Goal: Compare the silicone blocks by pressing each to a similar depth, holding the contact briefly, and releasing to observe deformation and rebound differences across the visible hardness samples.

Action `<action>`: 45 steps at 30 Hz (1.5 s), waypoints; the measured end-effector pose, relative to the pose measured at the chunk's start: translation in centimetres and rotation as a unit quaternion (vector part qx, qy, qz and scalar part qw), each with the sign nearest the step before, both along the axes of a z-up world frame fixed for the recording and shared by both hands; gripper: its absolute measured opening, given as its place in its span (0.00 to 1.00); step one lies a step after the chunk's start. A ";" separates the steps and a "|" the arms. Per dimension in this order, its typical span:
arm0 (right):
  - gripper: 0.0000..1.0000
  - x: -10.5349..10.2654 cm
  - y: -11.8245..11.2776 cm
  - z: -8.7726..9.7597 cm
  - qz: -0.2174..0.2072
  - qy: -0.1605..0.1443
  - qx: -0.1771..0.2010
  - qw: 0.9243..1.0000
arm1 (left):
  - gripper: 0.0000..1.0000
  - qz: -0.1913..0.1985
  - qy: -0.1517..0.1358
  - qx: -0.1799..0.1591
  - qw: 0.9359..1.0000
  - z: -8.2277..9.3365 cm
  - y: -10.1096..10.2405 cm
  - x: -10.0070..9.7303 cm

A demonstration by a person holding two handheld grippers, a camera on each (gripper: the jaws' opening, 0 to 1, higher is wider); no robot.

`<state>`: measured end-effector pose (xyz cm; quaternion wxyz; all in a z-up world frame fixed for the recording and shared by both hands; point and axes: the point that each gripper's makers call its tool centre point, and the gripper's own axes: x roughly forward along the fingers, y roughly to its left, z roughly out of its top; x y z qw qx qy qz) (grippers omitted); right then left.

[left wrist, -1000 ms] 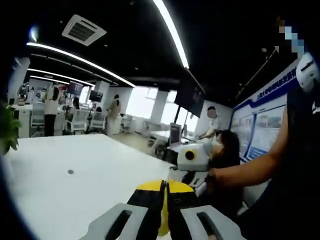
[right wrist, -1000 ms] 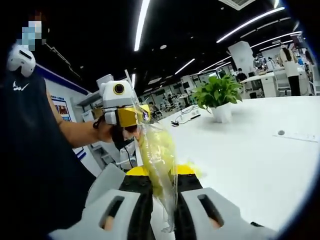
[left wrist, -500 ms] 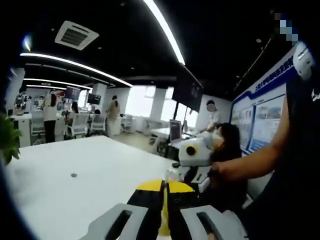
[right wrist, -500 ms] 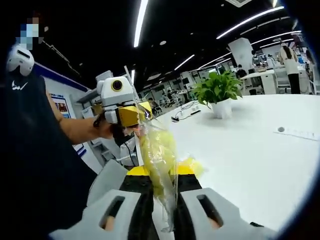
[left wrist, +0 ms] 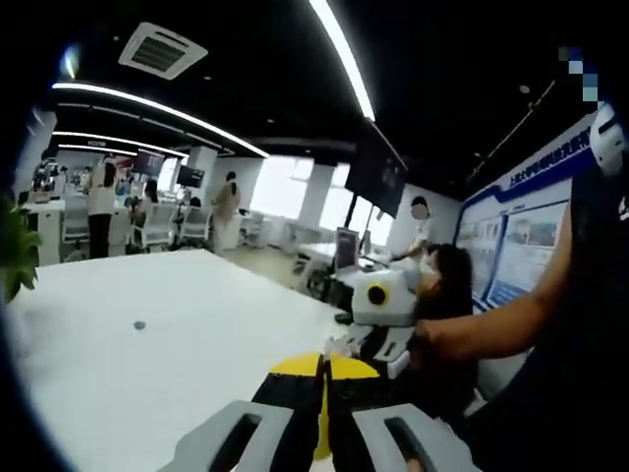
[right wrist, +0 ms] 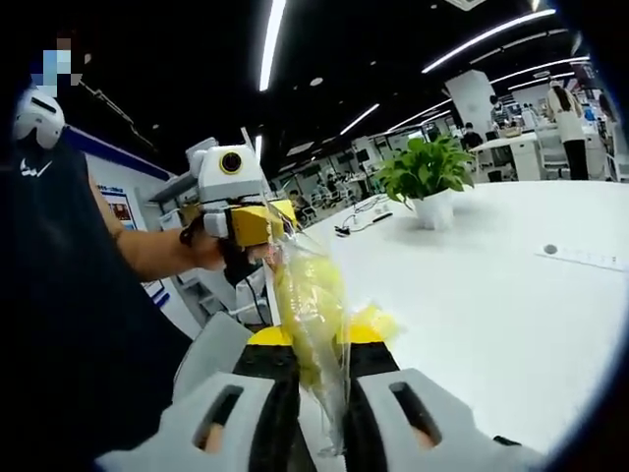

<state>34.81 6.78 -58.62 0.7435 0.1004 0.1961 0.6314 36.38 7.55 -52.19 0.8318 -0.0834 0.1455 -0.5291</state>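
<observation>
Clear crinkled plastic bag of yellow pieces (right wrist: 313, 324) stretches pinched between my right gripper (right wrist: 316, 413) and left gripper (right wrist: 251, 231); no writing legible.

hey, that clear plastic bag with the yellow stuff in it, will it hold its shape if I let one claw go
Probably not. The bag looks thin and crinkled, stretched between the right claw and left claw, so it would likely flop. The yellow contents would probably pull it downward. It seems light.

Large white table (left wrist: 177, 334) spans lower left, small dark round spot (left wrist: 140, 324) on it at 9 o'clock; people standing by desks and chairs (left wrist: 98, 211) beyond at 10 o'clock. Potted green plant (right wrist: 425, 177) on the table at 2 o'clock, cables (right wrist: 359, 224) just left of it; blue wall poster (left wrist: 511, 246) at 3 o'clock.
</observation>
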 end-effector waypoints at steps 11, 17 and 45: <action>0.14 0.5 -0.1 0.8 -0.021 -0.007 0.028 0.999 | 0.00 -0.004 0.030 -0.025 0.999 1.1 -0.4 0.1; 0.17 0.7 -0.3 1.3 -0.028 -0.025 0.024 0.999 | 0.00 -0.005 0.022 -0.032 0.999 1.7 -0.5 0.2; 0.96 4.7 -5.7 0.7 -0.208 -0.097 -0.031 0.973 | 0.00 0.025 0.026 -0.051 0.998 1.7 -1.7 2.1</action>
